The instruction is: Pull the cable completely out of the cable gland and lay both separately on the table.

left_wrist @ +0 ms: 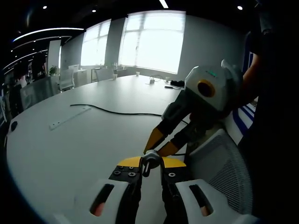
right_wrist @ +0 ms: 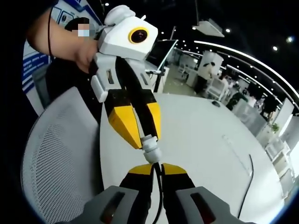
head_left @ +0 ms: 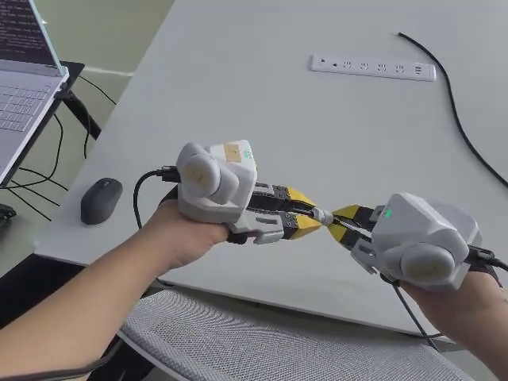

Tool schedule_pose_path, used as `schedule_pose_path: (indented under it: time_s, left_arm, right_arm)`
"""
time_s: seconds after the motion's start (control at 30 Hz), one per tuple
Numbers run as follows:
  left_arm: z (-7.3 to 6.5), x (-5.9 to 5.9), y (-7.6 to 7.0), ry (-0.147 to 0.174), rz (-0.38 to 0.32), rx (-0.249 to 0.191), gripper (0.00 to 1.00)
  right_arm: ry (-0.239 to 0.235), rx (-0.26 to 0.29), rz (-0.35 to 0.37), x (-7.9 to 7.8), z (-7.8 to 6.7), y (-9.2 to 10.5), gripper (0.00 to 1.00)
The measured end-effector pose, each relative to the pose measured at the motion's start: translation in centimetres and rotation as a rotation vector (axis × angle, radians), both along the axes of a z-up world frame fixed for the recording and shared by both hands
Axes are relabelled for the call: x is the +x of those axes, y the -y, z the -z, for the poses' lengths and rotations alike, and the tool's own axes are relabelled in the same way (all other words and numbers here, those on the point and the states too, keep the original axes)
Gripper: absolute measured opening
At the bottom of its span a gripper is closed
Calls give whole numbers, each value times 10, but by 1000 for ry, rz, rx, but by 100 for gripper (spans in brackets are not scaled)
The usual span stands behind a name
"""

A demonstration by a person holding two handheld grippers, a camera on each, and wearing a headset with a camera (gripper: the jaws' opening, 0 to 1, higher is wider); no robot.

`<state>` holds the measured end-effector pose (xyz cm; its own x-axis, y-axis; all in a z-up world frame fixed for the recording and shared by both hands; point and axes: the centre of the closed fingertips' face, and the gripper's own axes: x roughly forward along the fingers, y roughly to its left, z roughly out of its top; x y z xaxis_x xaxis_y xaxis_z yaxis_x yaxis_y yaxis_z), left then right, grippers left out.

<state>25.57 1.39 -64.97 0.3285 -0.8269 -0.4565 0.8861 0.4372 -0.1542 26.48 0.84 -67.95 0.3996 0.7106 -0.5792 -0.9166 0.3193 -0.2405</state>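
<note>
Fingers (left_wrist: 128,163) of the left gripper (left_wrist: 150,164) are closed on the grey cable gland (left_wrist: 150,158). The right gripper (right_wrist: 158,169) pinches the black cable (right_wrist: 159,191) where it enters the gland. Both meet tip to tip, above the worktop (head_left: 238,95) edge and a mesh chair (head_left: 238,341). A power strip (head_left: 373,67) lies well apart.

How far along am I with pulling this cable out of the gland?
Done: both parts are gripped and held above the table. In hand: the left gripper is shut on the cable gland, the right gripper on the cable, which runs into the gland, so it is not out yet. Left: pull it fully free, then lay both down separately.
</note>
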Motion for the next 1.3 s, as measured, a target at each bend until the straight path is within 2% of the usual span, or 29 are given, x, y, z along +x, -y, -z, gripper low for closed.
schedule_pose_path:
  time_s: [0.4,0.6,0.73,0.93,1.03,1.3]
  left_arm:
    - [-1,-2,4,0,-4,-2,15]
    - [-2,-3,6,2,-9,-3,15]
    - [-3,-4,7,1,-12,-7,15]
    - [-2,-6,7,1,-16,-4,15]
    - [-3,-6,7,2,-19,-4,15]
    - [-5,-10,9,5,-20,-6,15]
  right_arm:
    - [7,2,-4,-1,0,4,0]
    - [-29,-7,28,-1,8,16,0]
    - [-83,-1,77,-1,16,26,0]
    - [-137,9,144,-3,27,41,0]
    - [-193,35,185,-6,30,47,0]
    - [-185,9,192,-9,35,57,0]
